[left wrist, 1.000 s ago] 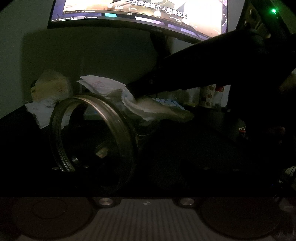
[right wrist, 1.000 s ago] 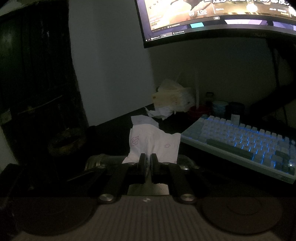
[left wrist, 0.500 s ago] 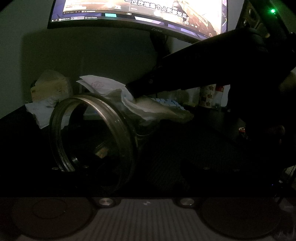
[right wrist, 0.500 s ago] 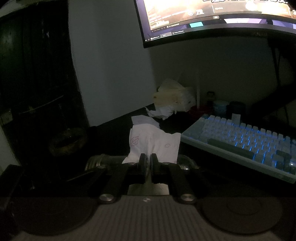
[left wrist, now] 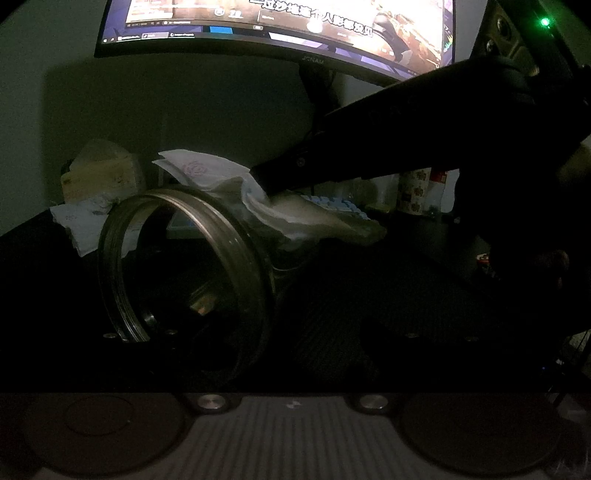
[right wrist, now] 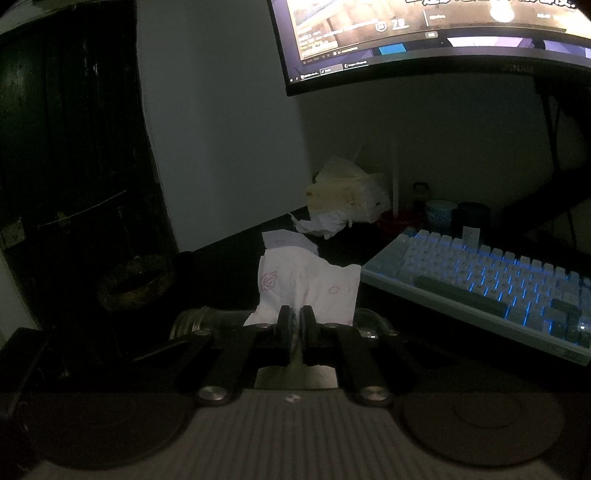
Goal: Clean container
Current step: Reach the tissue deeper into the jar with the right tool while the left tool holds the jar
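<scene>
Right gripper (right wrist: 296, 314): angled slightly downward, clamped on a floral tissue (right wrist: 306, 284) against the jar.
Left gripper: jaws wide around the glass jar (left wrist: 184, 273), lying sideways.

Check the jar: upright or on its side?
On its side. The jar's round mouth faces the left wrist camera, with the tissue draped over its top.

One glass jar (left wrist: 184, 266), one monitor (right wrist: 424, 33), one keyboard (right wrist: 498, 280), one tissue box (right wrist: 343, 195).
</scene>
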